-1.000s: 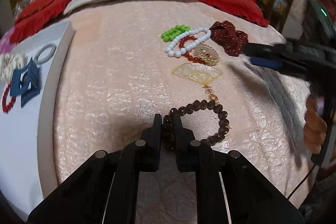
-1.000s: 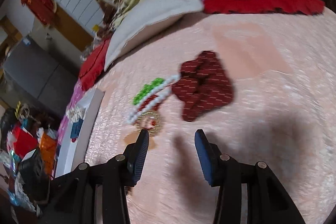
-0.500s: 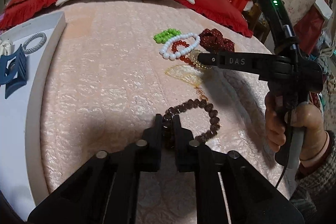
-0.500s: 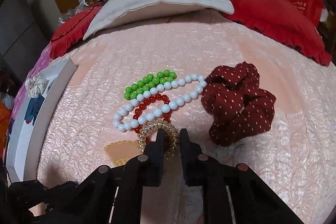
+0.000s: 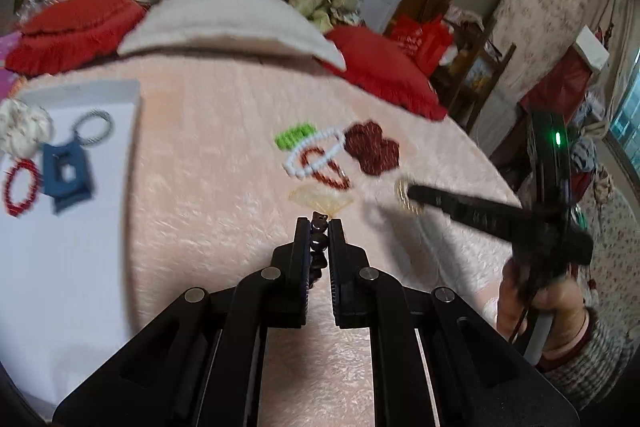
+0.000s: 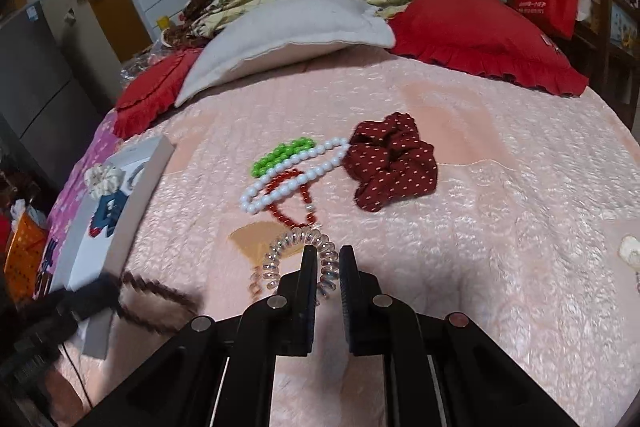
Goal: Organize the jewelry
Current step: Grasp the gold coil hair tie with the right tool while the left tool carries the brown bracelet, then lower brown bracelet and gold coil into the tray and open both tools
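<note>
Pink quilted bedspread (image 6: 500,227), red pillows (image 6: 480,35), cluttered bedroom.

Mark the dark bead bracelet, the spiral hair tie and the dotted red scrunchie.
dark bead bracelet (image 5: 319,242), left wrist view, beads between the fingers.
spiral hair tie (image 6: 286,247), right wrist view, upper coils.
dotted red scrunchie (image 6: 392,163), right wrist view, middle folds.

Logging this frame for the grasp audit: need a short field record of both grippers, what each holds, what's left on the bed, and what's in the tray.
left gripper: shut on dark brown bead bracelet, lifted off the bedspread
right gripper: jaws just closed, shut on clear spiral hair tie
left on bedspread: green bead bracelet, white bead strand, red bead bracelet, maroon dotted scrunchie, amber fan piece
white tray: blue claw clip, red bracelet, silver ring, cream scrunchie
</note>
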`<control>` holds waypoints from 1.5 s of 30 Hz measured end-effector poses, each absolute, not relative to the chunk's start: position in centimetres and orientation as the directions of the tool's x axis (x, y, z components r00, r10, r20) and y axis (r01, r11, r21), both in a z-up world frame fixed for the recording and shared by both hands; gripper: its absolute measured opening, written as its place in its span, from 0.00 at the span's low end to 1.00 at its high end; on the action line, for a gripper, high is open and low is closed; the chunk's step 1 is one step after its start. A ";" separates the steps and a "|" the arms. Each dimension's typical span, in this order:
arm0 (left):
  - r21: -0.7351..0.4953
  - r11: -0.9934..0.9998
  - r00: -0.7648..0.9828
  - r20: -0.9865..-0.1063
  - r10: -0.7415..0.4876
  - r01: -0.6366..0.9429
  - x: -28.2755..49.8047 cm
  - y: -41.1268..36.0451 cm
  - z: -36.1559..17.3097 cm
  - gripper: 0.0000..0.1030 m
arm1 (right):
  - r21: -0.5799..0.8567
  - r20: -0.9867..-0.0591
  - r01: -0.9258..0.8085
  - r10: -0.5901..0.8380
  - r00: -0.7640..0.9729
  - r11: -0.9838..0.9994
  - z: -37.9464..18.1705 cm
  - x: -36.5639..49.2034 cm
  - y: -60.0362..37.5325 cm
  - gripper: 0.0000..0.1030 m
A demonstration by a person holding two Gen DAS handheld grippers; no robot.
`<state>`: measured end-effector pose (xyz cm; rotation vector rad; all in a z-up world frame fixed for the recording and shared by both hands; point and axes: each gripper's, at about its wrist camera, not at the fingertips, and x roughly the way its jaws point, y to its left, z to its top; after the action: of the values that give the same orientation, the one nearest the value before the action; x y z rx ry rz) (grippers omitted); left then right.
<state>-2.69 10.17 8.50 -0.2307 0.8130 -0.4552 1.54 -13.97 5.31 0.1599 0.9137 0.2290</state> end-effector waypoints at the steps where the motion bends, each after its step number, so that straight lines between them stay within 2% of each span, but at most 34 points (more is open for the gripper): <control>1: -0.363 0.887 0.611 -0.645 -0.460 0.285 -2.7 10.8 9.1 0.07 | 0.235 -0.762 -0.136 0.269 0.589 0.963 5.6 1.3 -13.6 0.10; 6: -0.340 0.922 0.674 -0.639 -0.371 0.186 -2.4 15.5 10.8 0.07 | 0.230 -0.755 -0.215 0.314 0.576 0.949 7.0 0.2 -9.7 0.10; 13: -0.267 0.960 0.680 -0.719 -0.145 -0.077 -1.3 24.4 8.7 0.07 | 0.212 -0.754 -0.367 0.391 0.529 0.906 8.7 -0.1 -1.3 0.10; 20: -0.335 0.885 0.613 -0.786 -0.072 -0.324 -1.0 32.8 4.6 0.07 | 0.192 -0.771 -0.493 0.441 0.458 0.848 8.9 0.7 7.7 0.10; 27: -0.328 0.871 0.592 -0.804 -0.055 -0.365 -0.6 34.4 3.4 0.07 | 0.144 -0.834 -0.560 0.404 0.376 0.816 5.4 2.0 15.7 0.10; 34: -0.290 0.846 0.576 -0.817 0.026 -0.449 0.6 35.7 2.7 0.07 | 0.089 -0.872 -0.561 0.336 0.356 0.823 2.6 4.2 19.3 0.10; 42: -0.338 0.820 0.589 -0.808 -0.002 -0.461 1.1 36.6 2.3 0.07 | 0.045 -0.880 -0.555 0.296 0.371 0.831 1.8 6.7 21.5 0.10; 44: -0.358 0.821 0.596 -0.802 -0.027 -0.444 1.1 36.5 2.5 0.12 | 0.032 -0.882 -0.547 0.281 0.378 0.836 1.6 7.3 21.9 0.10; 45: -0.372 0.821 0.601 -0.798 -0.045 -0.432 1.0 36.4 2.7 0.19 | 0.024 -0.880 -0.542 0.275 0.387 0.840 1.6 7.6 22.0 0.10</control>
<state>1.04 36.39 2.66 -0.5823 0.9096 0.2395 7.56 21.96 1.55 -0.2878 1.0531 0.5293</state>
